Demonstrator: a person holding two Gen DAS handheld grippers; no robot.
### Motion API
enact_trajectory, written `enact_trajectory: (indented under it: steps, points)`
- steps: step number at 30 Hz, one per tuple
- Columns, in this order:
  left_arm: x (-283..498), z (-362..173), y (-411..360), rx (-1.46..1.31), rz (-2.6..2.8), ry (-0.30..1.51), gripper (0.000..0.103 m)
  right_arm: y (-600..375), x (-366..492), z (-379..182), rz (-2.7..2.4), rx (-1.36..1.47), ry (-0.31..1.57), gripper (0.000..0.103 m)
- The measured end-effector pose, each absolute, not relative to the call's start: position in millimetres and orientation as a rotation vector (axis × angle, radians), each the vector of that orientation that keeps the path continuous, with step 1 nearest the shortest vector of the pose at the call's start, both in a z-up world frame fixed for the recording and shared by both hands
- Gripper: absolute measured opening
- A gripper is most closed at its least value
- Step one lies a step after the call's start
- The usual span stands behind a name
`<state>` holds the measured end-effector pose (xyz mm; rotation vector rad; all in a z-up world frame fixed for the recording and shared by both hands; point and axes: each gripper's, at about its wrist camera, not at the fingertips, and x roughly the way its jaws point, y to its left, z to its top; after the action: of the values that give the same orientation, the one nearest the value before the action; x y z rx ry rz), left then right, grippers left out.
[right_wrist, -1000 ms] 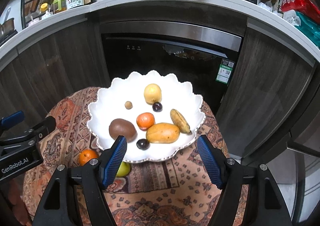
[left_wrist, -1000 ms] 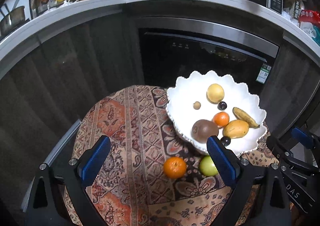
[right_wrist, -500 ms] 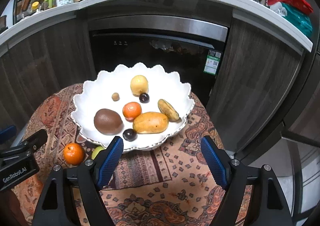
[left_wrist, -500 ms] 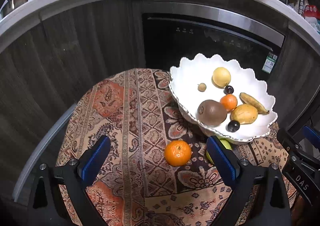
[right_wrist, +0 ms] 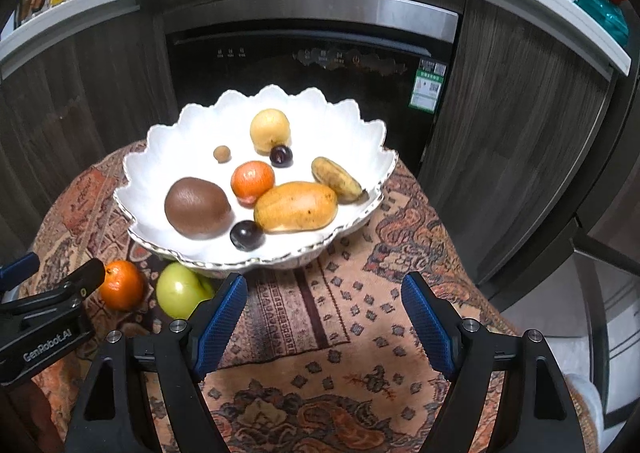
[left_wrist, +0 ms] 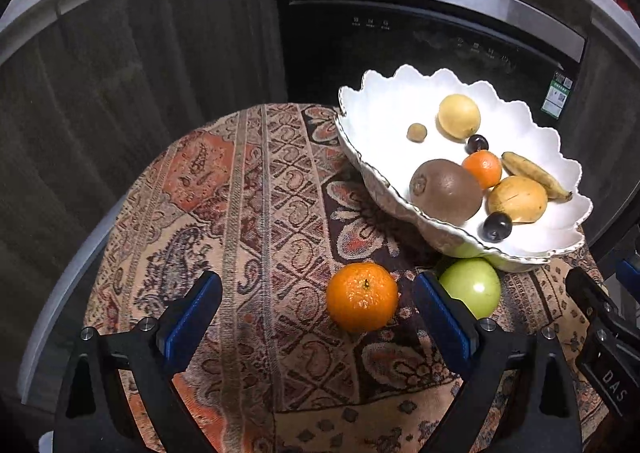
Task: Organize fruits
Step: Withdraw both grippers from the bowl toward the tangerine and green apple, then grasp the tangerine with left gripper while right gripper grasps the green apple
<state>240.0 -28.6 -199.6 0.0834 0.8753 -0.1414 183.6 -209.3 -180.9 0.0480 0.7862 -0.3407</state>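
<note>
On the round tabletop, covered with a patterned cloth, a white scalloped bowl sits toward the far edge, nearest the dark oven. In the bowl a mango lies with its long axis across the bowl, a small banana slants beside it, and a kiwi lies at the bowl's left. A tangerine and a green apple rest on the cloth just outside the bowl's near rim. The left tongs stand open around the tangerine, not touching it. The right tongs have just widened and are open and empty.
</note>
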Motion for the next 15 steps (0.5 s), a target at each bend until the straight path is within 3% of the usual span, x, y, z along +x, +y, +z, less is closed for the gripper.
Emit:
enact_trajectory:
  steps: [4, 9, 15]
  points:
    - [245.3, -211.0, -32.9, 0.078, -0.155, 0.899, 0.088, -212.0, 187.5, -190.3, -0.345, 0.055, 0.808, 0.080]
    - [248.9, -225.3, -40.5, 0.098, -0.169, 0.920, 0.087, -216.4, 190.5, -199.3, -0.346, 0.070, 0.829, 0.080]
    - [252.5, -235.3, -48.3, 0.113, -0.187, 0.933, 0.071, -220.0, 193.1, -208.3, -0.346, 0.080, 0.853, 0.080]
